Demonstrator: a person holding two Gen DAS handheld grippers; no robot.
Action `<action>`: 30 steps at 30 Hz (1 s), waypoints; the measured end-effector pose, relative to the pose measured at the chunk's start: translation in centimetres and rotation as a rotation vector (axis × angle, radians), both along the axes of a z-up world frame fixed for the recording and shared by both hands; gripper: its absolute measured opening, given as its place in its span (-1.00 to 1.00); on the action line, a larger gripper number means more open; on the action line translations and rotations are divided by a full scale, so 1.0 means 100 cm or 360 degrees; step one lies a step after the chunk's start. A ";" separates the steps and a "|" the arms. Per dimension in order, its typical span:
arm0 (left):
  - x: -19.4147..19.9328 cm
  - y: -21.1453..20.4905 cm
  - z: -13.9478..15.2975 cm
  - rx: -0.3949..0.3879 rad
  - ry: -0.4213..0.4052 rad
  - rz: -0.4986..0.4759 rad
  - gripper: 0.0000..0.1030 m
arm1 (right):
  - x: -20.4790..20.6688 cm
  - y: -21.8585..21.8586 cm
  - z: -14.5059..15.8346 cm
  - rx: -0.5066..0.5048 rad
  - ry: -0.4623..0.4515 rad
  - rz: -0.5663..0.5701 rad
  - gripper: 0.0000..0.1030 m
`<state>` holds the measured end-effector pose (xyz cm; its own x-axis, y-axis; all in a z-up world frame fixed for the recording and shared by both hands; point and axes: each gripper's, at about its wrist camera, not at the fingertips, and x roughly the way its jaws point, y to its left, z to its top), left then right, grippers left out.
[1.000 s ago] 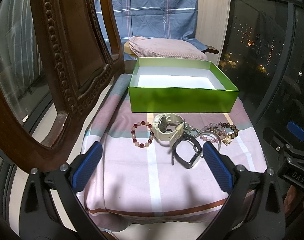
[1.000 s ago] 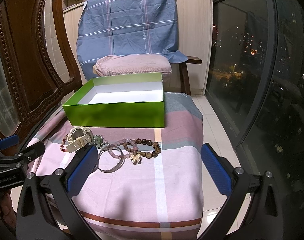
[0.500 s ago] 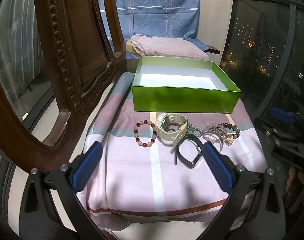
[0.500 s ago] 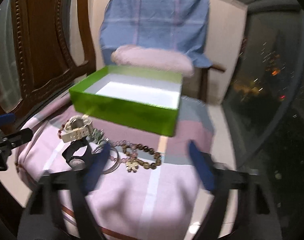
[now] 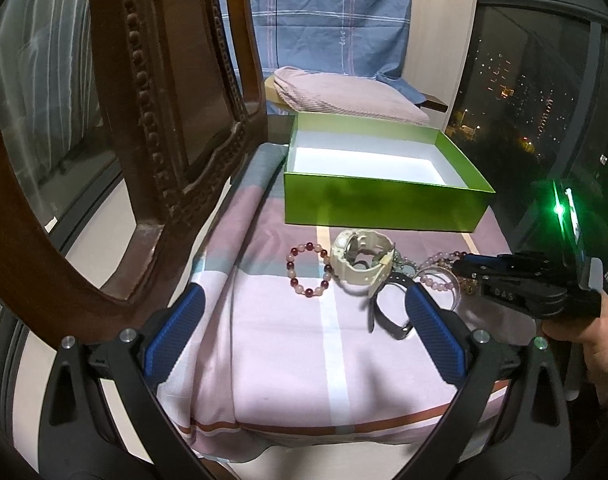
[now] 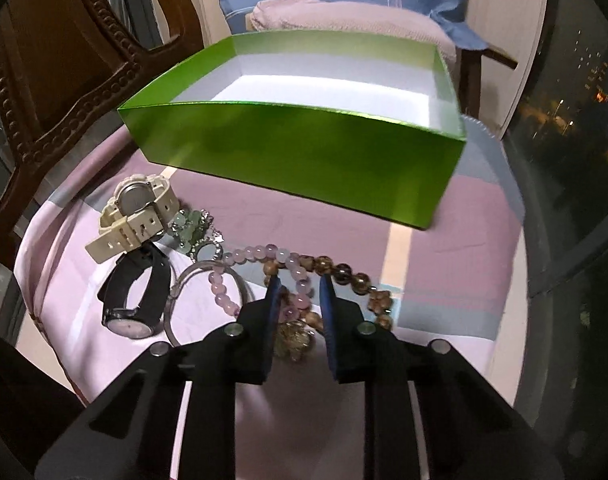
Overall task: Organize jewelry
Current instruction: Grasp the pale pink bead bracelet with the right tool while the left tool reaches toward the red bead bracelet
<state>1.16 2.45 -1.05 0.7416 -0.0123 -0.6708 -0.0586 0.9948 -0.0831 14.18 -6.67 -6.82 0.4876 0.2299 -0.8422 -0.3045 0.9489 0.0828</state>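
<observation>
- Right gripper (image 6: 296, 294), jaws just narrowed, brackets the pink bead bracelet (image 6: 260, 258) and brown bead bracelet (image 6: 343, 274) near the cushion's right edge; whether the pads press on the beads cannot be told.
- Left gripper (image 5: 300, 310) hangs spread wide over the cushion's front edge, holding nothing.
- Cream watch (image 5: 361, 258), black watch (image 6: 134, 294), clear bangle (image 6: 176, 292) and red-and-pink bracelet (image 5: 309, 268) lie mid-cushion.
- An open green box (image 5: 383, 204) sits at the back edge.
</observation>
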 end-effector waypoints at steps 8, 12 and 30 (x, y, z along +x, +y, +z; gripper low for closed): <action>0.004 -0.004 -0.007 0.0022 0.0052 -0.0036 0.92 | 0.000 0.000 0.017 0.0096 -0.0061 -0.0012 -0.84; 0.007 -0.007 -0.013 0.0043 0.0084 -0.0044 0.92 | -0.021 -0.012 0.051 0.0257 -0.0235 -0.0030 -0.84; 0.058 -0.025 -0.052 0.0552 0.0179 -0.0150 0.55 | -0.055 -0.056 0.081 0.0481 -0.0363 -0.0054 -0.84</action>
